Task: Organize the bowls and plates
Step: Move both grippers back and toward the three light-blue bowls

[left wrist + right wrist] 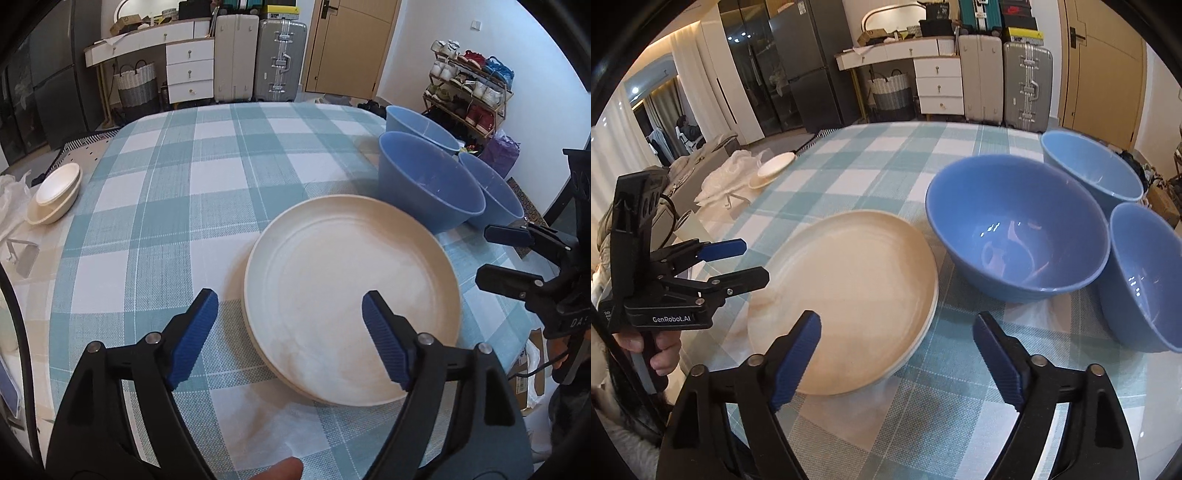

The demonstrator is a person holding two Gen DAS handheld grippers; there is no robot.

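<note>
A worktop (155, 206) draped in a teal-and-white checked cloth is filling both views, with a stack of cream plates (351, 299) sitting toward its near edge. The left gripper (290, 314) is hovering just over the near side of that stack with its blue pads spread wide, one pad outside the plate rim and one over the plate, pressing on nothing. The right gripper (897, 354) is likewise standing wide open and empty above the cloth, one pad overlapping the near rim of the plates (846, 299) without clamping it, the other over bare cloth. Each gripper is also showing in the other's view, held by a hand (661, 350) at the side. Three blue bowls (1015, 229) are clustering along the worktop's right edge, the nearest two touching or almost touching, the third just behind them toward the far right corner. Near the left edge, small cream dishes (55, 195) are sitting stacked, well apart from the plates, beside crumpled white plastic. Beyond the far edge the room is showing a white drawer unit (190, 70), a woven basket (138, 85), two upright suitcases (258, 59) and a wooden door (347, 44). A shoe rack (469, 92) is standing against the right wall, and a dark fridge (809, 66) is standing at the left.
</note>
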